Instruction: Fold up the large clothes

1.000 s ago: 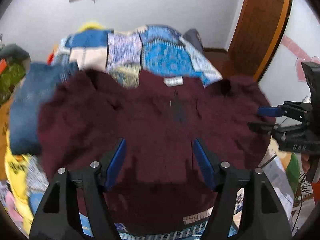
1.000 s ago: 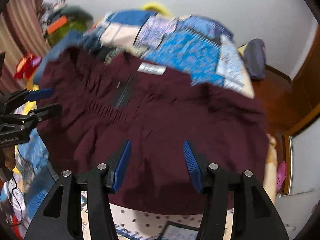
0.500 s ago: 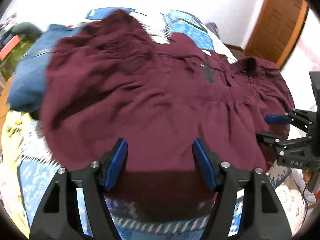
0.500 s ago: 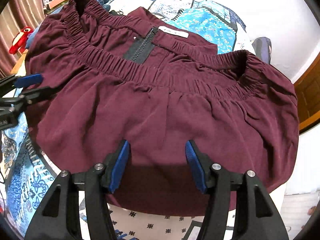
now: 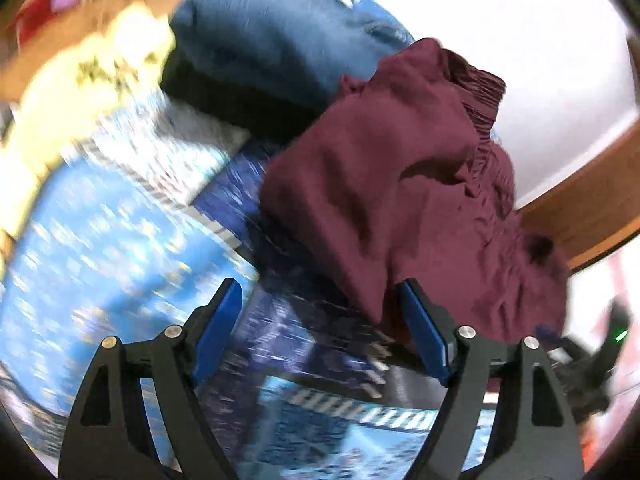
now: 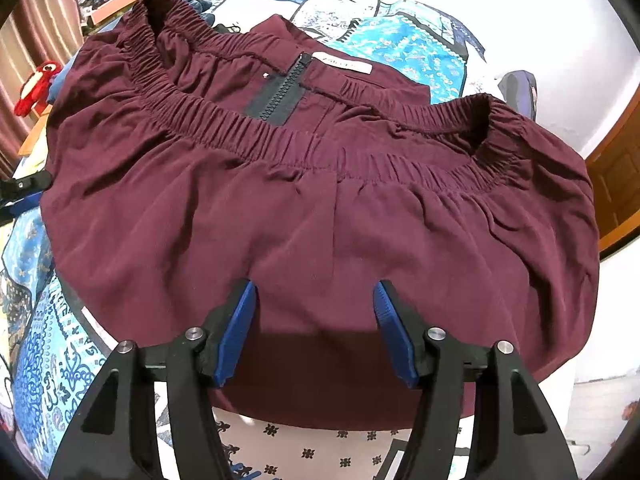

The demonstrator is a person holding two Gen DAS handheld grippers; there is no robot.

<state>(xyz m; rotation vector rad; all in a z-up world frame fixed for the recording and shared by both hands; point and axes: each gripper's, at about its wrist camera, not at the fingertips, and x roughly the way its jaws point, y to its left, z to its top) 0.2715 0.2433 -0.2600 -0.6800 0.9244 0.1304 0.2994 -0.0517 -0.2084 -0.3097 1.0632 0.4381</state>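
- The maroon garment (image 6: pixel 320 208) lies spread on the blue patterned bedcover (image 6: pixel 36 344); its gathered elastic band (image 6: pixel 280 140) runs across it, with a dark zipper (image 6: pixel 280 100) and a white label (image 6: pixel 342 63) behind the band.
- Your right gripper (image 6: pixel 314 328) is over the near edge of the garment, its blue fingers (image 6: pixel 236 336) wide apart, with cloth lying between them but not pinched.
- Your left gripper (image 5: pixel 320 332) is at the garment's left side, also apart; its right finger is just beside the cloth edge.
- In the blurred left view, a blue folded cloth (image 5: pixel 280 28) lies behind the garment, touching it.
- A red toy (image 6: pixel 34 86) is to the far left of the garment.
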